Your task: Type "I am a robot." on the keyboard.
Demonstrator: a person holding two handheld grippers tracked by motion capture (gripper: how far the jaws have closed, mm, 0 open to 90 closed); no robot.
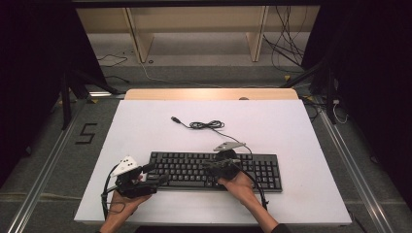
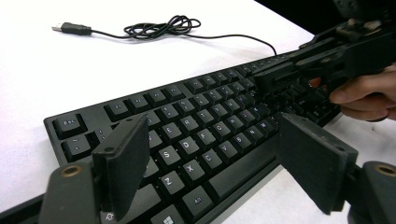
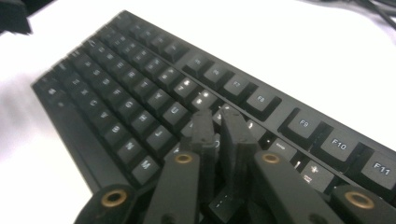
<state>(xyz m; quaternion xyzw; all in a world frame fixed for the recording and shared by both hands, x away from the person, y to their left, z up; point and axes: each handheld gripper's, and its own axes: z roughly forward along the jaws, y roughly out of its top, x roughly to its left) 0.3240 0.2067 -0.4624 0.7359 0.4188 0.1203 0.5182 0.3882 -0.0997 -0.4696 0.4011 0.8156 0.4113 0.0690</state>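
Right claw [image 3: 219,128] nearly closed, tips over the keyboard [image 1: 214,170] keys; left claw [image 2: 210,163] open at its near-left edge. Press one key straight down, lightly.

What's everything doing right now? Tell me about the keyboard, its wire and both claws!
Keyboard: lying flat on the white table, keys facing up.
USB cable: unplugged, partly bundled in a loose coil behind the keyboard, plug lying bare on the table.
Left claw: jaws wide open, over the keyboard's left end, holding nothing.
Right claw: jaws nearly together, tips down at the keys in the middle.
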